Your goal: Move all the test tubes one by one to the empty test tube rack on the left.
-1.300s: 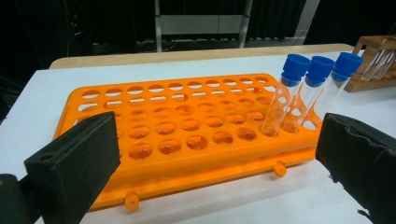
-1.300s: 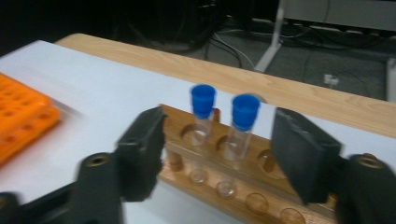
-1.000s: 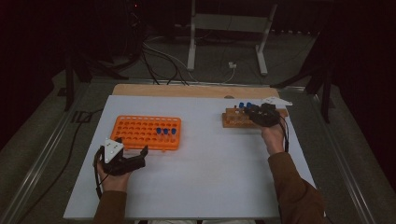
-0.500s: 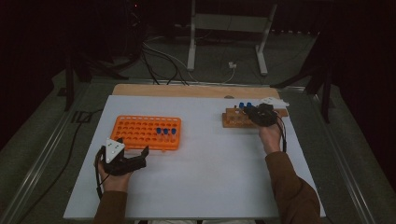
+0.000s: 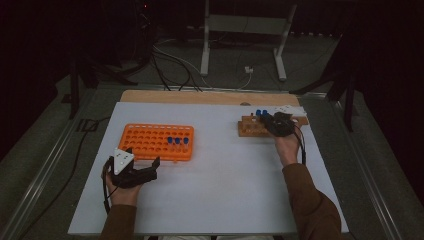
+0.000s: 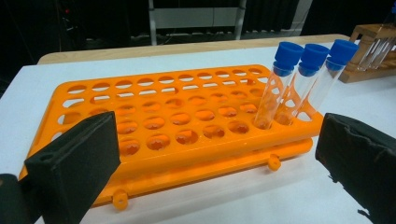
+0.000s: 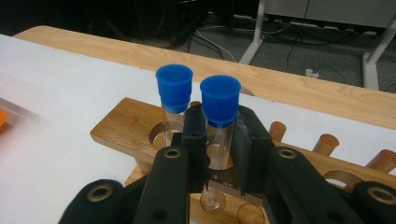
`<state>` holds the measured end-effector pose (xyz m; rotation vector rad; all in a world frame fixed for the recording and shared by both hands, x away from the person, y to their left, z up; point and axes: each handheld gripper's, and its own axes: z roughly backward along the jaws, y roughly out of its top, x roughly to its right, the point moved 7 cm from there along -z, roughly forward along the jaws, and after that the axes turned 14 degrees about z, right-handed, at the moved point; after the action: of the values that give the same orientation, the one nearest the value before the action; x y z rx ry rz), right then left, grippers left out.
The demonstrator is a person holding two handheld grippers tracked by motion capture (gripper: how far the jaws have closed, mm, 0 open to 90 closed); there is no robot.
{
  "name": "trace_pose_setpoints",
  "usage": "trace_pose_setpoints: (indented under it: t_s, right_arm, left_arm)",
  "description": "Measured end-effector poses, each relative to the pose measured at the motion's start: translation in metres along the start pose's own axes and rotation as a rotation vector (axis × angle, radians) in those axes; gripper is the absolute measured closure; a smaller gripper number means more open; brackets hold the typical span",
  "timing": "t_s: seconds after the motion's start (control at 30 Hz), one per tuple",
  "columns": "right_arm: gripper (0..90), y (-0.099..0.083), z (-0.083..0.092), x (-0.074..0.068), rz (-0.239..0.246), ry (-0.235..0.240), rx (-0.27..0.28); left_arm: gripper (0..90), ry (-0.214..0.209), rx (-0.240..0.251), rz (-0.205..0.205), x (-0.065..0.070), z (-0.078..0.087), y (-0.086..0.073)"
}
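Jaws of the right gripper [image 7: 219, 140] have just been closing, and the right gripper view shows them now pinching a clear tube with a blue cap [image 7: 220, 100] just below that cap. The tube stands upright in a hole of the wooden rack [image 7: 126, 128] at the far right of the surface [image 5: 225, 190]; a second blue-capped tube [image 7: 174, 88] stands just beside it to the left, untouched. From the high view the right hand has barely shifted over the last second: it sat at the wooden rack [image 5: 250, 127] then and sits there now, so the change is in the grip, not in the place.

My reading is that the pick is made and the lift is next. The tube is seated in its hole, so it should come straight up; a tilt could knock its neighbour or drag on the wood.

Over on the near left, the left gripper [image 5: 132, 172] rests on the surface with its jaws spread wide and nothing between them, as it did a second ago. Just beyond it lies the orange rack [image 6: 187, 121], with three blue-capped tubes [image 6: 306, 77] leaning in the holes at its near right corner. Plenty of holes beside them are free, so the held tube most likely belongs there.
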<state>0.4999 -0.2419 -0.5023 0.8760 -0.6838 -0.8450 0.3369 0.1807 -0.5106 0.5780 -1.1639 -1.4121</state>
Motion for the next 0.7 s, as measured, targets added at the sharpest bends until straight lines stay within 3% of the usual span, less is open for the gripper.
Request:
trace_pose_setpoints:
  t_s: [0.17,0.7]
  right_arm:
    - [77.0,0.001,0.003,0.002,-0.023,0.004,0.012]
    - [77.0,0.016,0.019,0.004,-0.014,-0.003,0.055]
  left_arm:
    - [0.8,0.001,-0.003,0.0,0.0,0.0,0.0]
    - [0.7,0.005,-0.001,0.0,-0.001,-0.001,0.0]
